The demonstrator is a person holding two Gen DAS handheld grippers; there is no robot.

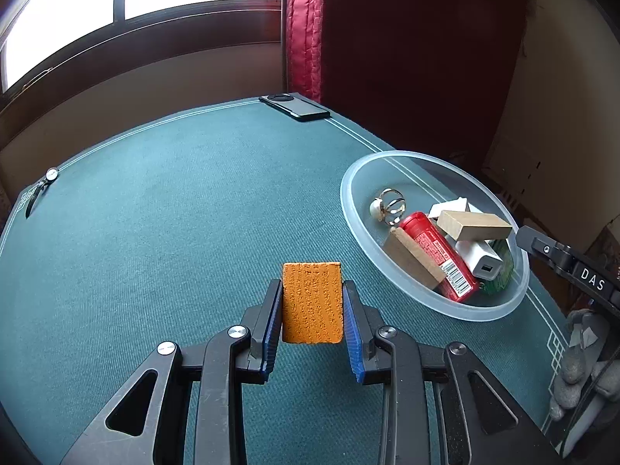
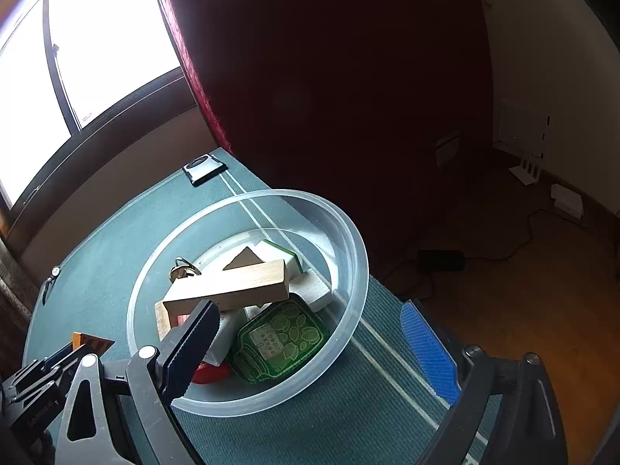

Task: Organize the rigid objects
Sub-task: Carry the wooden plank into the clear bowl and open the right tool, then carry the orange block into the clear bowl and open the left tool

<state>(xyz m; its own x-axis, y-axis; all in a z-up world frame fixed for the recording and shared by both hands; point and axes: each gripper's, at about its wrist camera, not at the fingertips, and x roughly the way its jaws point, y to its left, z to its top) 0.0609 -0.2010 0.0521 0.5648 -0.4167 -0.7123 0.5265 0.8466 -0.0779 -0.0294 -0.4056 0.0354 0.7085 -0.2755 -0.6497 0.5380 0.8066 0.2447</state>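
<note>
Green table [image 1: 174, 213], left tongs [image 1: 312, 302] gripping orange block [image 1: 312, 302]

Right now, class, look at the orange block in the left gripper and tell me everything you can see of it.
The orange block is a flat, rectangular slab with a rough, speckled face, perhaps painted wood. It stands upright between the blue ribbed pads of the left gripper, which is shut on its two side edges. It sits above the green table mat, left of the clear bowl and apart from it. In the right wrist view only a corner shows.
</note>
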